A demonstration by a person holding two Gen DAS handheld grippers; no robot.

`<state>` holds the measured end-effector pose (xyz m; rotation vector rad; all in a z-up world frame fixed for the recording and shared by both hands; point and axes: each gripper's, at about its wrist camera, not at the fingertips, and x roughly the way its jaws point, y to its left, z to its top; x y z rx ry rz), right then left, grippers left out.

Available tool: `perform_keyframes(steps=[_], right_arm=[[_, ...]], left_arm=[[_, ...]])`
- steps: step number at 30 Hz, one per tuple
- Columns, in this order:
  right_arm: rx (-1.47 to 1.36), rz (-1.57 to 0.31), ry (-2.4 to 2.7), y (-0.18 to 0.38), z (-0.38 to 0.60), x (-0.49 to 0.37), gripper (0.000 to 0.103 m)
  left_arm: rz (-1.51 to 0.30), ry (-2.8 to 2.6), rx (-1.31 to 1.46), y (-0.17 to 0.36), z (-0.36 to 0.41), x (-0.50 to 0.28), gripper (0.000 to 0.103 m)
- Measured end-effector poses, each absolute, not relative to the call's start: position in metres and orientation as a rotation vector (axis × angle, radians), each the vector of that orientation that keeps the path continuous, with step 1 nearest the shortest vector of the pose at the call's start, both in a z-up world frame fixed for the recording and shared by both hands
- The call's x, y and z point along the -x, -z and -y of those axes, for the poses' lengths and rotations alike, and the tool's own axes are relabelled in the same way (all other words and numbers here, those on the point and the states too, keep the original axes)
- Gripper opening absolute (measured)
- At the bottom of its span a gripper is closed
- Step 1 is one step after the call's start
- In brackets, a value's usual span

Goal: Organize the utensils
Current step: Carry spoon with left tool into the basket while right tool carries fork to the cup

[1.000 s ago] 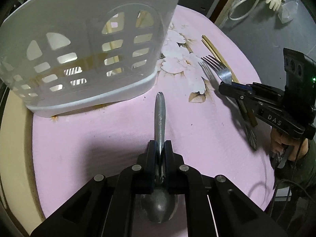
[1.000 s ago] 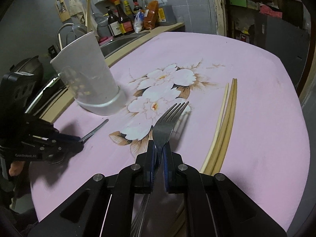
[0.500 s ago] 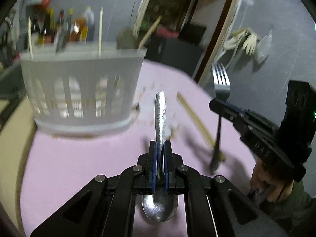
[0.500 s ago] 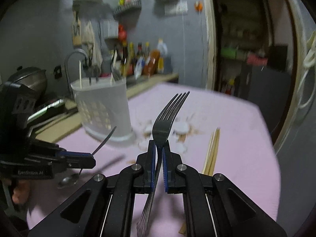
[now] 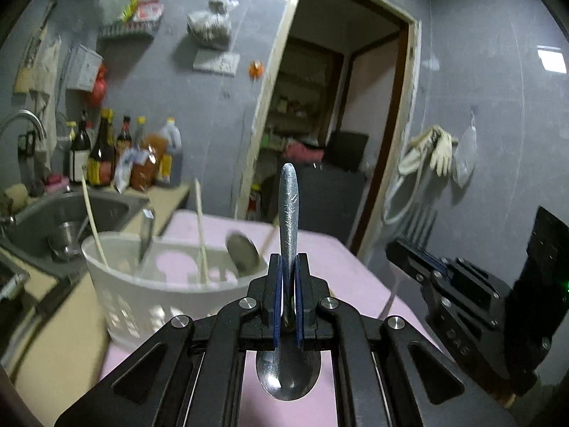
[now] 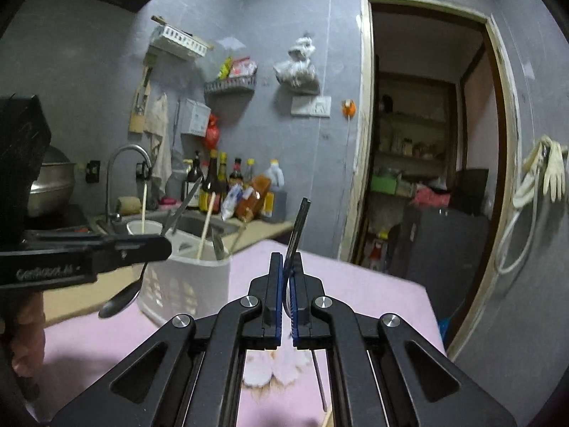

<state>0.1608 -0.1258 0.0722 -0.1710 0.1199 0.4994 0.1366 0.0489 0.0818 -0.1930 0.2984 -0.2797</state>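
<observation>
My left gripper [image 5: 288, 267] is shut on a metal spoon [image 5: 288, 213], handle up and bowl down behind the fingers, raised above the pink table. The white slotted utensil basket [image 5: 142, 299] stands just left of it, holding chopsticks and other utensils. My right gripper [image 6: 288, 267] is shut on a metal fork [image 6: 298, 229], held upright and edge-on, tines up. In the right wrist view the basket [image 6: 185, 284] stands to the left, with the left gripper [image 6: 156, 247] and its hanging spoon [image 6: 119, 302] in front of it. In the left wrist view the right gripper [image 5: 416, 259] is at the right with the fork tines [image 5: 423, 220].
The pink floral tablecloth [image 6: 355, 295] covers the table. A steel sink [image 5: 64, 220] with a tap and several sauce bottles [image 6: 227, 185] lies behind the basket. A doorway [image 6: 426, 142] opens at the back. Rubber gloves [image 6: 547, 174] hang on the right wall.
Both grippers have lifted and tilted upward with their utensils, from low over the cloth to basket-rim height. The fork has turned edge-on in the right wrist view.
</observation>
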Motion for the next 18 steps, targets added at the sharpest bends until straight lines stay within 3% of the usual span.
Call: perform_keyframes(steps=[9,18], right_arm=[[0.083,-0.041,-0.587,-0.117,0.103,-0.171,0.001],[-0.01,-0.017,-0.698,-0.153,0.066,-0.19,0.001]], left_arm=[[-0.167,0.238,0.188,-0.126,-0.107,-0.165,0.004],[-0.152,0.27,0.247,-0.127,-0.169,-0.197,0.004]])
